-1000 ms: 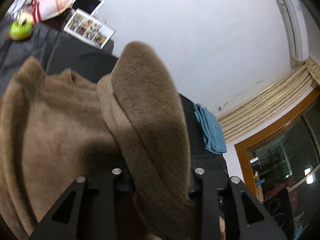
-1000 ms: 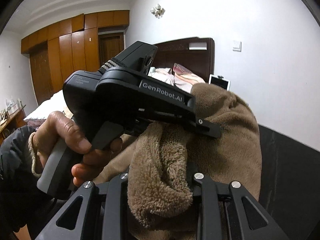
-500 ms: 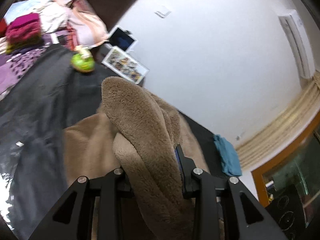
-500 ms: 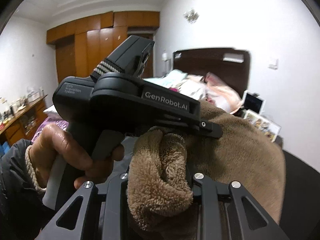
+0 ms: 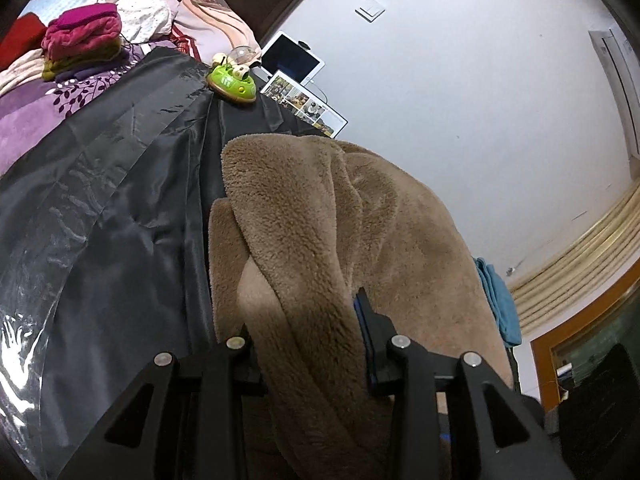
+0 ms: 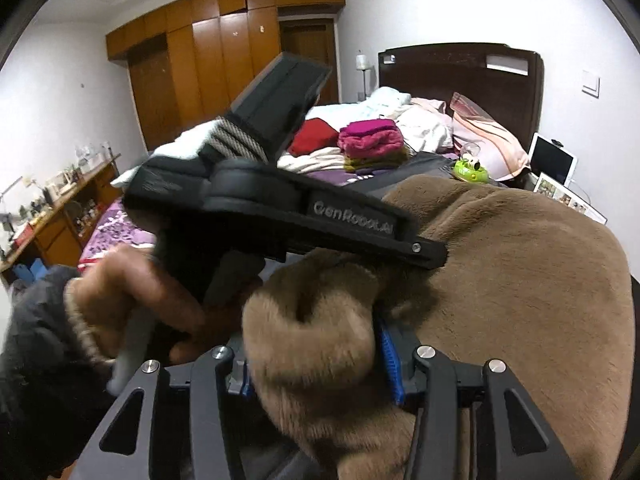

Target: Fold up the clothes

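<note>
While a brown fleece garment is draping over a black sheet on the bed, the left hand-held gripper is clenching a thick fold of it. The right hand-held gripper is pinching another bunched fold, just beside the person's left hand. A green toy is sitting nearby.
</note>
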Available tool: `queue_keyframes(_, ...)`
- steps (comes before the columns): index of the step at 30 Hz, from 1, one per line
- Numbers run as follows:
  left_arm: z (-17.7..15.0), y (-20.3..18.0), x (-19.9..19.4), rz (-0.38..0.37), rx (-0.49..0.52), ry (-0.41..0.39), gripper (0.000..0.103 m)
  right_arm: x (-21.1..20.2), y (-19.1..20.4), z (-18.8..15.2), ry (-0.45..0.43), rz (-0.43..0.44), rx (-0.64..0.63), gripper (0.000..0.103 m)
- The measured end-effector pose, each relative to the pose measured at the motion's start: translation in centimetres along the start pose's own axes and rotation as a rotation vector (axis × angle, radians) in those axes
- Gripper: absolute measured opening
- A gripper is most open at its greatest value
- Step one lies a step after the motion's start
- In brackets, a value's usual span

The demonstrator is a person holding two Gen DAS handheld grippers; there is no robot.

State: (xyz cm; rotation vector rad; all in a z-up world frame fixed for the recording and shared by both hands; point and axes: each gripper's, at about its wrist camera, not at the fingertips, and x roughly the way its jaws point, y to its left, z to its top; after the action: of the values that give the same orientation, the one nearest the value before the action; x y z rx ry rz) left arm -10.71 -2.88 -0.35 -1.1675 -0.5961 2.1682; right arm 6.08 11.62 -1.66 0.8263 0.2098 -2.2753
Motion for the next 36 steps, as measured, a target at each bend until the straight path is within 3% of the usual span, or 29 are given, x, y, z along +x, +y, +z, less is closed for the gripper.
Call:
queue_keyframes(4,-0.3,0.0,-0.5,-0.002,-0.003,0.003,0.041,-4.1,-0.9,-1.3,-0.081,-0.009,0.024,0.070)
queue_keyframes(11,-0.2,-1.7,-1.8,0.082,0.043,-0.007,0.051,-9.7,-5.8,-3.4,-0.167,-0.178,0.152,0.073)
queue_keyframes(16,-0.9,-4.6,-6.0,0.186,0.126,-0.108,0.072,-10.2,-6.5,-4.7,-0.146,-0.230,0.184,0.073)
queue_keyframes(18,-1.7,-6.1,-7.9,0.166,0.153,-0.153,0.079,-9.1,-5.8,-4.5,-0.133,-0.243,0.139,0.073)
queue_keyframes(20,-2.6,-7.5,-9.0,0.148,0.183,-0.174,0.079,-7.7,-5.0,-4.3,-0.117,-0.268,0.085,0.078)
queue_keyframes(24,-4.5,-9.0,-7.8,0.127,0.234,-0.130,0.079,-5.9,-4.7,-4.4,-0.079,-0.302,0.042,0.084)
queue_keyframes(31,-6.6,-5.8,-3.5,0.225,0.152,-0.025,0.078,-4.0,-5.1,-5.1,0.003,-0.318,0.012,0.085)
queue_keyframes(36,-7.2,-5.5,-2.4,0.233,0.173,-0.012,0.078,-4.1,-5.4,-5.4,0.016,-0.296,0.010,0.090)
